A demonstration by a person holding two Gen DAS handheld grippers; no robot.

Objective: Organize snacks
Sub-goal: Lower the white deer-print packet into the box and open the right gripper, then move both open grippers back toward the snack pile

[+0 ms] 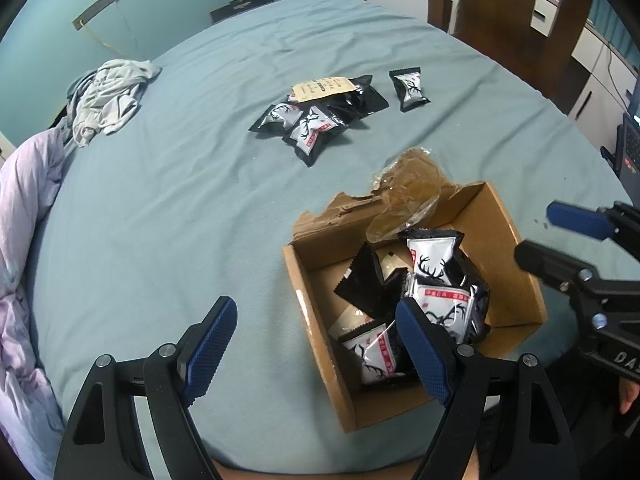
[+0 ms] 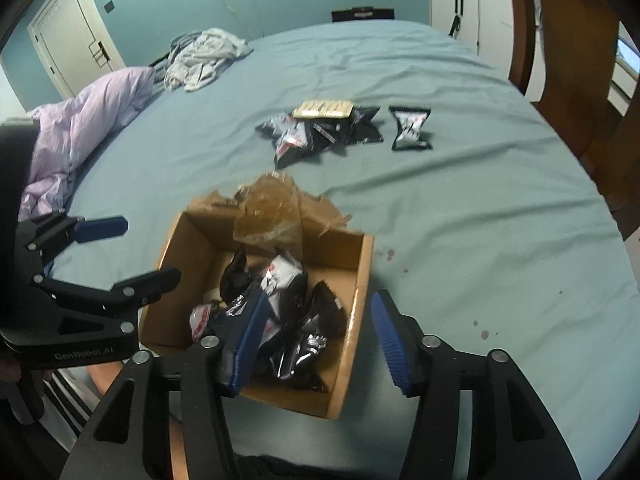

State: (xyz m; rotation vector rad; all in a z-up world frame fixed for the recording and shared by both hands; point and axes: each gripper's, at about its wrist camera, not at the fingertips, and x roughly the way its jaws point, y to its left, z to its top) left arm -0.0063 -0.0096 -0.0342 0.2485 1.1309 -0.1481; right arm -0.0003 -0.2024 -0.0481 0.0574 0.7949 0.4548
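- Claws sit nearest in both views: the left claw (image 1: 316, 354), at the bottom of its own frame, has its blue pads spread wide with nothing between them, its right pad over the near corner of the cardboard box (image 1: 316, 360).
- The right claw (image 2: 316, 344) is likewise spread and empty at the bottom of its frame, one pad over the packets in the box (image 2: 360, 304) and the other outside the box's right wall.
- In the left wrist view the right claw also shows at the right edge, jaws apart; in the right wrist view the left claw shows at the left edge, also apart.
- The box stands open on the blue-green bed sheet (image 1: 160, 220), lower right of centre in the left view, its far flap torn.
- Inside lie several black-and-white snack packets (image 1: 434, 258) with an antler print, heaped against each other.
- A crumpled clear plastic wrapper (image 1: 412, 184) hangs over the far edge of the box.
- Farther up, near the frame's centre top, a loose pile of snack packets (image 1: 312, 128) lies on the sheet, with a beige packet (image 1: 322, 88) on top.
- Just right of that pile, apart from it, lies a single packet (image 1: 409, 89).
- At the upper left lies a bundle of grey clothes (image 1: 108, 100), and a lilac duvet (image 1: 24, 208) runs down the left edge.
- A wooden chair (image 1: 500, 12) stands at the upper right.
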